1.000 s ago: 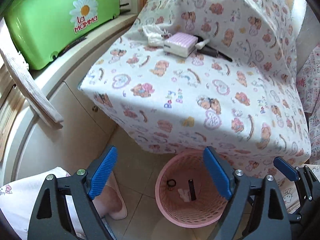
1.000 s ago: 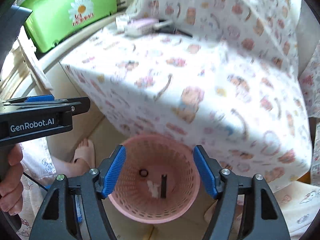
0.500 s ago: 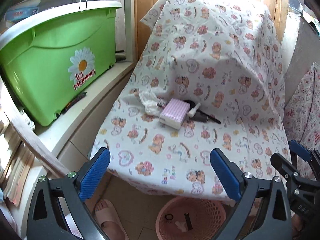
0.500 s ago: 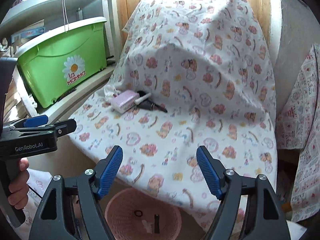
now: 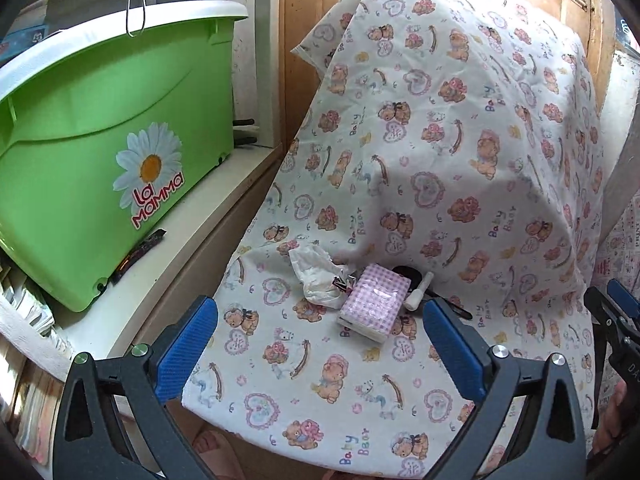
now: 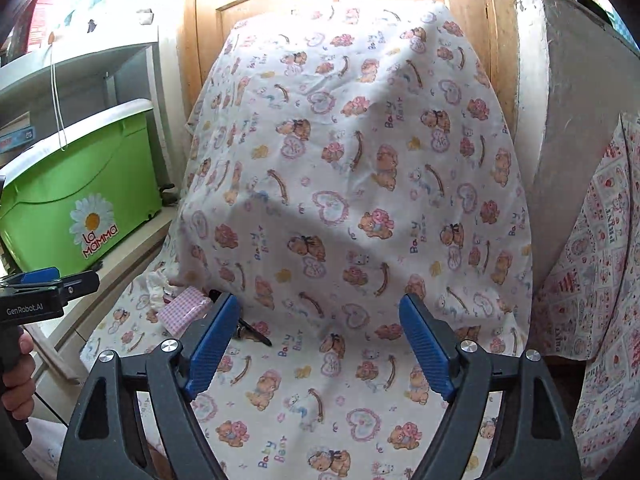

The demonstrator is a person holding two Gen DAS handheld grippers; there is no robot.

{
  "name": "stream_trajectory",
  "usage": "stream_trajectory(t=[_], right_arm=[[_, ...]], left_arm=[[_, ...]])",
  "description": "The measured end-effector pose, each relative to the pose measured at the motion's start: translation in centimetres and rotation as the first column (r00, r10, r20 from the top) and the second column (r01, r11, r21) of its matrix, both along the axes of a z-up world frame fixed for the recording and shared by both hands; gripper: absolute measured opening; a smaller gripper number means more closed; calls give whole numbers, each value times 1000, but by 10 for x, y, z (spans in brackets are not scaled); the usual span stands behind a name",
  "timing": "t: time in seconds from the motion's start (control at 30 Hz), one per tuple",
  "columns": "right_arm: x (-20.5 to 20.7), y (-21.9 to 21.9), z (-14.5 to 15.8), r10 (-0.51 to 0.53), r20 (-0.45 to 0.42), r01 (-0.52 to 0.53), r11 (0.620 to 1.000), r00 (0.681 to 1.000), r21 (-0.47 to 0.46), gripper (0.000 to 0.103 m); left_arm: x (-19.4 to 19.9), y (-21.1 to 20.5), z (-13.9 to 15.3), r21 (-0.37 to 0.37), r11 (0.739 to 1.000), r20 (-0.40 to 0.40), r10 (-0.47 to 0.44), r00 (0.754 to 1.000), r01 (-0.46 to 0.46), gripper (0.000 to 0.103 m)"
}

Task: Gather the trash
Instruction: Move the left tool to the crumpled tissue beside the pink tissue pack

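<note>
A chair draped in a teddy-bear cloth (image 5: 400, 208) fills both views. On its seat lie a crumpled white tissue (image 5: 316, 276), a pink checked packet (image 5: 374, 306), a small white tube (image 5: 418, 294) and a black brush-like item (image 5: 404, 272). The packet (image 6: 186, 308) and tissue (image 6: 156, 284) also show in the right wrist view. My left gripper (image 5: 320, 356) is open and empty, just in front of the packet. My right gripper (image 6: 320, 344) is open and empty above the seat, right of the items.
A green "La Mamma" bin (image 5: 100, 160) stands on a white shelf (image 5: 168, 248) left of the chair. A wooden door (image 6: 280, 0) is behind it. A patterned cloth (image 6: 600, 260) hangs at the right.
Both grippers have lifted from over the pink basket on the floor up to seat height. The basket has dropped out of view; the seat items are nearer.
</note>
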State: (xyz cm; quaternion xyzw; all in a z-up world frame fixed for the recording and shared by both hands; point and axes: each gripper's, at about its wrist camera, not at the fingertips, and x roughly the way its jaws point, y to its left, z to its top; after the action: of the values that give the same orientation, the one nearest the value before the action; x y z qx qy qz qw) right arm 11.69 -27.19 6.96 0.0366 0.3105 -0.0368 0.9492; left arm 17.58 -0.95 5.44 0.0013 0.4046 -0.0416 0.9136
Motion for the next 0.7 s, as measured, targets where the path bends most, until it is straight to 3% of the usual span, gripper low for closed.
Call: stream_trajectory(t=[0.17, 0.37, 0.53, 0.7], right_arm=[[21, -7, -29, 13, -108, -10, 999, 994, 35, 84], [37, -4, -41, 37, -151, -30, 998, 988, 52, 84], [47, -7, -53, 43, -201, -23, 995, 979, 100, 84], [53, -9, -59, 31, -223, 0, 990, 974, 138, 84]], left_arm=[[22, 3, -17, -70, 998, -98, -10, 995, 3, 93], [46, 1, -31, -73, 997, -185, -28, 982, 15, 72], [71, 18, -50, -174, 984, -286, -6, 958, -46, 50], [95, 40, -66, -246, 959, -345, 49, 937, -141, 44]])
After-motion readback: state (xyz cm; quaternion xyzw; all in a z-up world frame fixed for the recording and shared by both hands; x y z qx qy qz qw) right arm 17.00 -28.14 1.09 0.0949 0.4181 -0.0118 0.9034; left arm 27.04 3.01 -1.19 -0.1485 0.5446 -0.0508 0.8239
